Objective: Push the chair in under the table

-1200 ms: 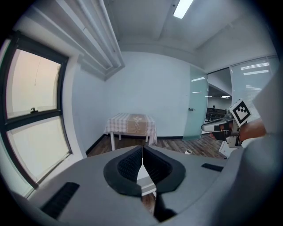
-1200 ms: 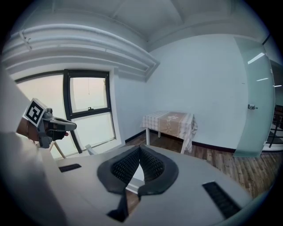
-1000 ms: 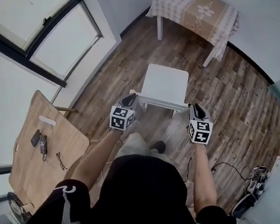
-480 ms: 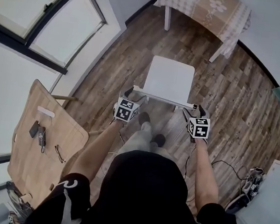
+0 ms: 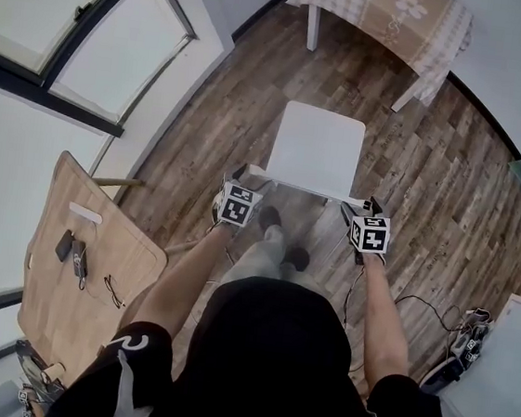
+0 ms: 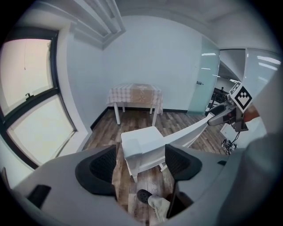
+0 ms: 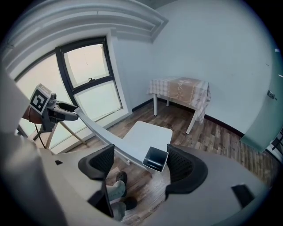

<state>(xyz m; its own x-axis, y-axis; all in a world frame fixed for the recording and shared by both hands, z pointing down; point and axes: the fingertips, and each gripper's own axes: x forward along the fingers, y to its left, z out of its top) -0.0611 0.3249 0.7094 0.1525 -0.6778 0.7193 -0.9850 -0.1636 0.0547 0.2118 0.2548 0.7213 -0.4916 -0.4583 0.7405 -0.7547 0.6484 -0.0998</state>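
Window (image 5: 66,31): we open at the upper left of the head view, with dark frames and bright panes.
Wooden desk (image 5: 96,259): at the lower left, with a few small dark items lying on it.
Left gripper (image 5: 238,180): it sits left of centre at the near left end of the back rail (image 5: 305,187). In its own view the left gripper (image 6: 139,163) has its jaws spread wide. They have just been opening, the rail's end stands between them, and neither pad presses on it.
Chair (image 5: 316,148): white, in the middle of the frame on the plank floor (image 5: 451,178), with its seat towards the top and its back rail nearest us. It is out in the open and not under anything.
Shoes (image 5: 269,218): dark, just below the rail and between the two grippers.
Right gripper (image 5: 365,210): it sits right of centre at the rail's other end. In its own view the right gripper (image 7: 143,164) is also spread, its jaws having just been opening. The rail's hollow end sits between the pads, apart from both.
Table (image 5: 395,8): at the top, right of centre, under a checked cloth. It stands well apart from the chair, with bare floor between them.
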